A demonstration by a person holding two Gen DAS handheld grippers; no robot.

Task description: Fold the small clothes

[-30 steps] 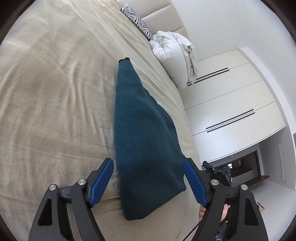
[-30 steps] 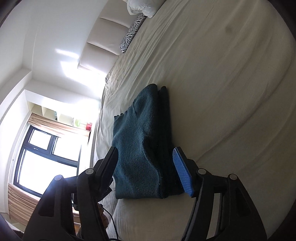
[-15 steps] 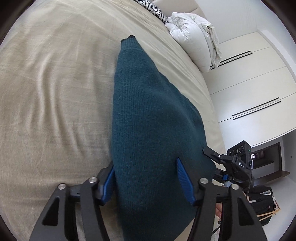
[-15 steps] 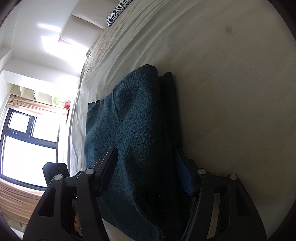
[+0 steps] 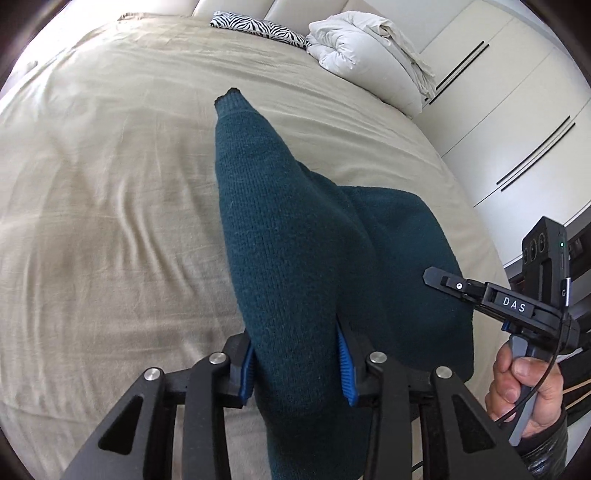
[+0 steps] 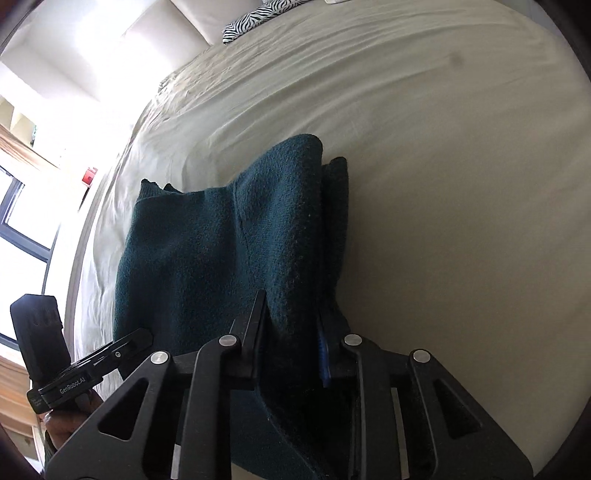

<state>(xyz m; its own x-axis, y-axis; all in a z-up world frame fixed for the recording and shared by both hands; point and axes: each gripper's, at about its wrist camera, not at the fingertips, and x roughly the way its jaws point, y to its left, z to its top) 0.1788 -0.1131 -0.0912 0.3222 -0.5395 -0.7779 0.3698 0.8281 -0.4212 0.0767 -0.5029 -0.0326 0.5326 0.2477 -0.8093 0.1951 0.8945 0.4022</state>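
Observation:
A dark teal knitted sweater (image 5: 280, 221) lies partly folded on the beige bed (image 5: 110, 184), one sleeve pointing toward the headboard. My left gripper (image 5: 295, 354) is at the sweater's near edge. Its jaws are closing and the blue pads press a raised ridge of the knit between them. In the right wrist view the sweater (image 6: 207, 251) shows stacked folded layers on the bed (image 6: 461, 184). My right gripper (image 6: 291, 332) is closing on the near end of those layers, with cloth pinched between its fingers.
A zebra-print pillow (image 5: 258, 27) and a bundled white duvet (image 5: 365, 51) sit at the head of the bed. White wardrobe doors (image 5: 517, 110) stand beyond the bed's right side. A person's hand (image 5: 517, 384) holds the other gripper's handle. A bright window (image 6: 22, 221) is at left.
Both grippers came forward from open positions short of the sweater onto its near edge. Their jaws narrowed onto the cloth, which now bunches up between the pads. Both views rolled.

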